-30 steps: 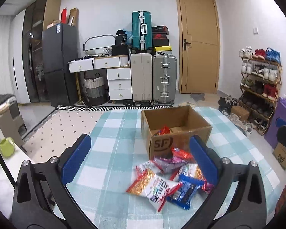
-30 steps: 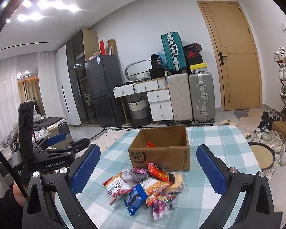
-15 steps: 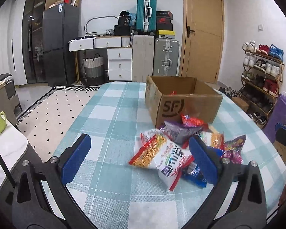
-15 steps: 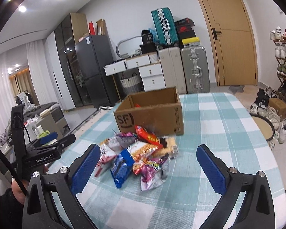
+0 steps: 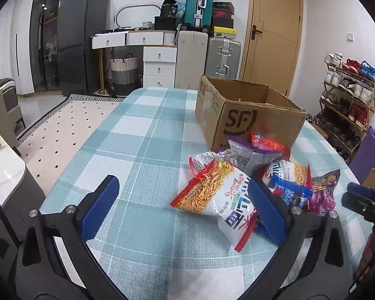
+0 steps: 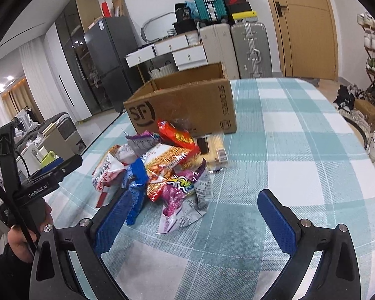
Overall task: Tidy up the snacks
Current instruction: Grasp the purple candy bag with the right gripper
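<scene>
Both your left tool (image 5: 183,205) and right tool (image 6: 196,215) gape wide and empty over the snack packets (image 6: 162,170) heaped beside the cardboard box (image 6: 187,105) on the bench (image 6: 287,135).

Inside of cardboard box (image 5: 250,115) mostly hidden by its walls, blue packet (image 5: 291,192) partly covered behind left gripper's finger (image 5: 267,210), shoe rack (image 5: 347,95) cut by edge, packet print too blurred to read
</scene>
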Tool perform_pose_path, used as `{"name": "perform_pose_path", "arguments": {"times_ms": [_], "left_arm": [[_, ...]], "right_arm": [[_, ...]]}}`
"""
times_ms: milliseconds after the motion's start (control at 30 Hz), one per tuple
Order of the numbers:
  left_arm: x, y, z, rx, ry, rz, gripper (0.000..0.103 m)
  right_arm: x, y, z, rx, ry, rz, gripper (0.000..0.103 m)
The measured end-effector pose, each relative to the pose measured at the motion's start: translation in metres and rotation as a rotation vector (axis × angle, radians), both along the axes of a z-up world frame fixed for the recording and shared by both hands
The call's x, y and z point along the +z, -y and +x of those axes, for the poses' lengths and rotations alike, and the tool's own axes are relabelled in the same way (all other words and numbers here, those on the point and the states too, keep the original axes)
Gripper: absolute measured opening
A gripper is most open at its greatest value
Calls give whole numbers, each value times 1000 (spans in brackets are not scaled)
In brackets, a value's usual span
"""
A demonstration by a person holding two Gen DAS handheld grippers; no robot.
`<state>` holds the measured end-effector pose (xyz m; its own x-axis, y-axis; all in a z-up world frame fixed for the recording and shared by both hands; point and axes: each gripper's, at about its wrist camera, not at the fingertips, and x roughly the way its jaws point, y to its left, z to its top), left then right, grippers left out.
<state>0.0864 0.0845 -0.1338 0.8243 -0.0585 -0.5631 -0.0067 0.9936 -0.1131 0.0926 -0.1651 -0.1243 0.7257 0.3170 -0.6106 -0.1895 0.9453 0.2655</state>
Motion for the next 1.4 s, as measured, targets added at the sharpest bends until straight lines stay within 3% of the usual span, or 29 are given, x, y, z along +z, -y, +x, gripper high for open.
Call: {"name": "perform_pose_path", "arguments": {"times_ms": [200,433,500,633,800,1000,1133,1400], "left_arm": [[-8,-4,11,1,-16,-38,103],[-12,-7,14,5,-31,-61,103],[-14,-8,17,4,-39,-69,103],[-15,-8,17,3,-40,-72,103],[-15,-8,16,7,-40,-72,103],[-15,-9,16,18,-47,-75,103],[-16,-9,16,27,-49,-72,103],[-18,-10,19,31,-70,-69,103]], "right_arm": [[-18,-4,24,38,-86,-1,91],[-28,-12,42,64,-115,-33,89],[-29,-13,44,70,-118,-26,80],[-30,-20,50,91,-119,-36,77],[-32,-22,53,123,-130,-4,61],[-32,-18,48,125,-119,30,53],[-23,-9,36,93,-59,58,50],[-21,1,34,62,-43,92,50]]}}
